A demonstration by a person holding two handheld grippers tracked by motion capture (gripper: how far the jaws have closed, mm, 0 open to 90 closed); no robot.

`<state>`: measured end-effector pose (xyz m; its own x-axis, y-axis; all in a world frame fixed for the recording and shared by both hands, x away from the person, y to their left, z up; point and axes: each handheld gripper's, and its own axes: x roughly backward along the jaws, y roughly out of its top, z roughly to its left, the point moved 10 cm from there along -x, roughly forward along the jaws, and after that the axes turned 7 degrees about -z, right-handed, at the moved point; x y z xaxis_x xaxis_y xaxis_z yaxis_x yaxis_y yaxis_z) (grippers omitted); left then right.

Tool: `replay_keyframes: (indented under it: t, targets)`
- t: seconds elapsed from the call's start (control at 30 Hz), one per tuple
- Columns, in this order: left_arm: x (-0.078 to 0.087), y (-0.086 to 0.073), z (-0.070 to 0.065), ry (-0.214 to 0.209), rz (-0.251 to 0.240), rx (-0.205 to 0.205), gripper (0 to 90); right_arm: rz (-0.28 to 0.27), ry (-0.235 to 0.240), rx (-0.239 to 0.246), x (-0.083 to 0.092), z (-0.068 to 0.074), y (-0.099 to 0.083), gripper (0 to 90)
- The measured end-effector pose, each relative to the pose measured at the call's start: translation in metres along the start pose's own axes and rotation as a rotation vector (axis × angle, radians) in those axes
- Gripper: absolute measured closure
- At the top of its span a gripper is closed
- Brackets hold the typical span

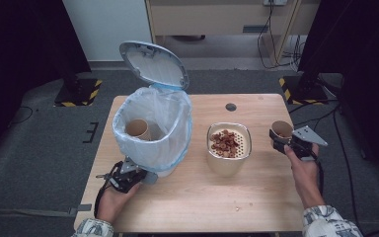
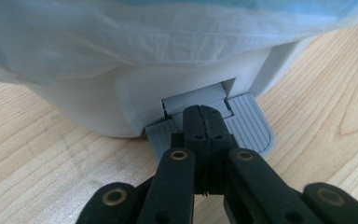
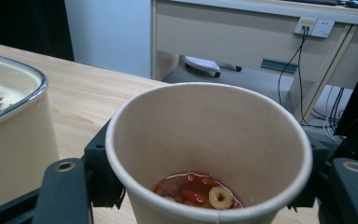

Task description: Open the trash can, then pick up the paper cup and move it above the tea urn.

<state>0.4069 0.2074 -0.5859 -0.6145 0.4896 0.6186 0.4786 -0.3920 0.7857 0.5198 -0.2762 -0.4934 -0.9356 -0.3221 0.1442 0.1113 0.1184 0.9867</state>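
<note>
The left claw (image 2: 204, 122) has its jaws pressed together with nothing between them, tips down on the grey pedal (image 2: 247, 126) of the white bin (image 1: 153, 129), which stands just ahead of it. The right claw (image 1: 282, 138) grips a paper cup (image 3: 209, 154) by its sides, upright, with red bits and liquid in the bottom. A cream bowl (image 1: 229, 148) sits to that claw's left.

The paper cup (image 3: 209, 154) is tan, upright and clamped by its sides in the right hand-held gripper (image 1: 290, 142), off the counter's (image 1: 187, 197) right edge. Red liquid with fruit bits and one pale ring lies at its bottom. The grey ribbed pedal (image 2: 249, 126) juts from the white bin's (image 1: 153, 123) base, with the shut left hand-held gripper (image 2: 205, 122) on it. The bin's lid (image 1: 154, 63) stands open.
</note>
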Motion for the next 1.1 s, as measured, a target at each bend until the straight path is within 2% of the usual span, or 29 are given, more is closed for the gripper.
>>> replay_keyframes:
  t: [0.43,0.6,0.9,1.1]
  targets:
    - [0.000,0.000,0.000,-0.004,0.000,0.003,90.0,-0.002,0.015,0.046,-0.013,-0.008,0.017,30.9]
    - [0.000,0.000,0.000,-0.005,-0.001,0.004,90.0,-0.008,0.015,0.048,-0.018,-0.012,0.025,30.8]
    - [0.000,0.000,0.000,-0.005,-0.002,0.005,90.0,-0.009,0.031,0.066,-0.024,-0.014,0.034,30.8]
    - [0.000,0.000,0.000,-0.005,-0.001,0.005,90.0,-0.016,0.048,0.090,-0.034,-0.014,0.046,30.7]
